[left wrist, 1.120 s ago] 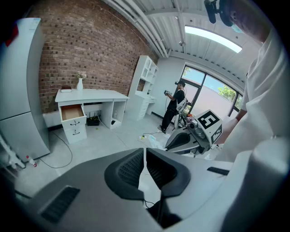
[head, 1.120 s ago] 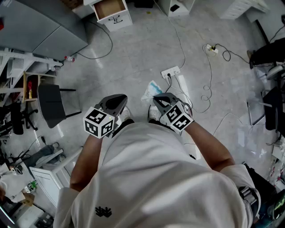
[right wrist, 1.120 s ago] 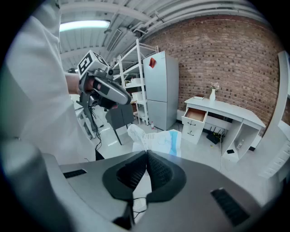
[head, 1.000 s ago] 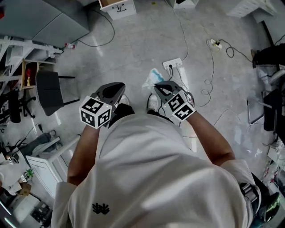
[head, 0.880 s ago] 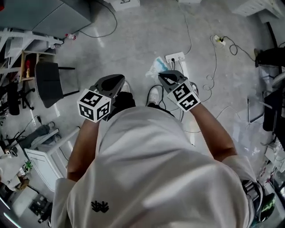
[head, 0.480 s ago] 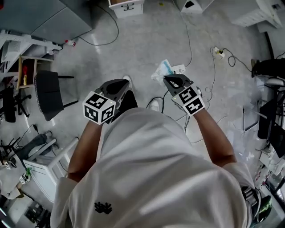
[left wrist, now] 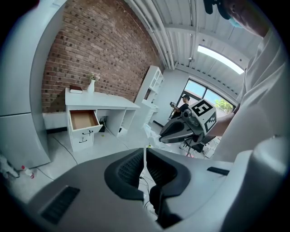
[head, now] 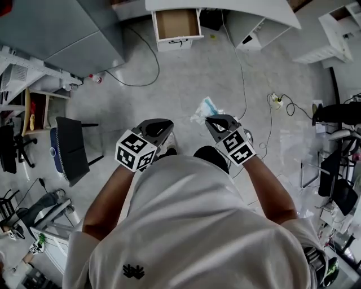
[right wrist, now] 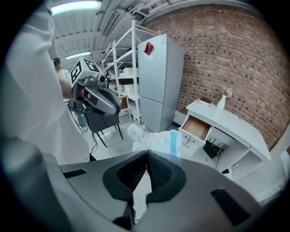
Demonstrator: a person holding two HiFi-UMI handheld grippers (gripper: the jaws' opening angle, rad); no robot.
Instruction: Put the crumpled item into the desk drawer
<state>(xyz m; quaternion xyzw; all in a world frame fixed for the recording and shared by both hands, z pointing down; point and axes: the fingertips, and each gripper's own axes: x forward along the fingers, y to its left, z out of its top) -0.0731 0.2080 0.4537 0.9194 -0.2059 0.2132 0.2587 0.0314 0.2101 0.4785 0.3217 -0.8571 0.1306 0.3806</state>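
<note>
A crumpled white and blue item [head: 204,108] [right wrist: 156,140] hangs from my right gripper [head: 213,120] [right wrist: 146,152], whose jaws are shut on it, above the grey floor. The same crumpled item [left wrist: 151,134] shows in the left gripper view, beside the right gripper [left wrist: 161,136]. My left gripper [head: 163,125] [left wrist: 144,148] is shut with nothing between its jaws. The white desk [head: 248,10] [left wrist: 102,102] [right wrist: 235,121] stands ahead, its drawer [head: 176,24] [left wrist: 83,121] [right wrist: 198,128] pulled open and showing a brown inside.
A grey fridge [head: 51,28] [right wrist: 159,81] stands left of the desk. A black chair [head: 70,149] is on the left. Cables and a power strip [head: 274,100] lie on the floor at the right. White shelving [left wrist: 152,86] stands beyond the desk.
Both grippers and the person have moved forward over the floor toward the desk. The open drawer and desk top have come fully into view. The crumpled item stays held in the right gripper.
</note>
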